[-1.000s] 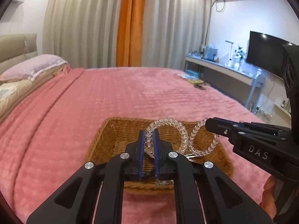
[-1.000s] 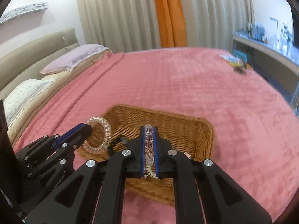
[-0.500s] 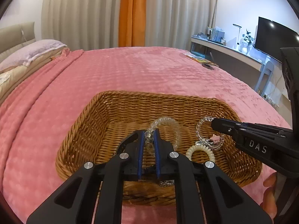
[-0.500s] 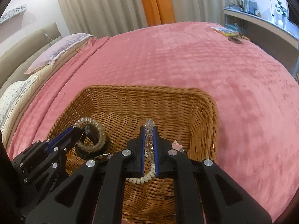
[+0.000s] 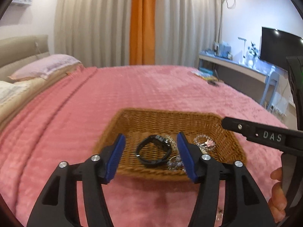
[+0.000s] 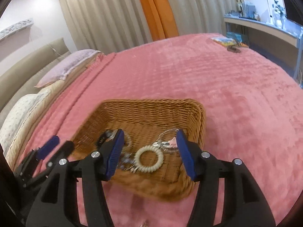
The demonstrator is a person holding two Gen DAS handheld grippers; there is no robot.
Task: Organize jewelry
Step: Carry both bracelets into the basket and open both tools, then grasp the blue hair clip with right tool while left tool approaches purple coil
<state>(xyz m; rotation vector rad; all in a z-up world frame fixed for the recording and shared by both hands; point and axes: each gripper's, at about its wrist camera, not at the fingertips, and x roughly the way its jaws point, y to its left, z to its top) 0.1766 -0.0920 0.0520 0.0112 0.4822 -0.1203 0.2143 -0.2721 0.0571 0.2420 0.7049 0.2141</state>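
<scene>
A wicker basket [image 5: 225,143] [image 6: 197,119] sits on the pink bedspread. Inside lie a black band [image 5: 152,152], clear bead bracelets [image 5: 203,140], a pink star charm [image 5: 209,143] [image 6: 172,142] and a cream coil ring [image 6: 149,158]. My left gripper [image 5: 151,156] hovers over the basket's near side, jaws opening, nothing pressed between the blue pads. My right gripper [image 6: 149,151] hangs over the cream coil, jaws also opening, holding nothing. The right gripper's finger [image 5: 265,135] shows at the right of the left wrist view; the left gripper [image 6: 55,145] shows at the lower left of the right wrist view.
Pillows [image 5: 47,68] and a beige headboard [image 6: 28,66] lie to the left. Curtains [image 5: 142,22] hang behind the bed. A desk [image 5: 236,66] and a dark screen [image 5: 280,45] stand at the right. Papers and a dark object [image 6: 233,48] rest on the bed's far corner.
Both grippers have gone from shut on bead bracelets to open, and the bracelets now lie in the basket. Both grippers have drawn back from the basket.
</scene>
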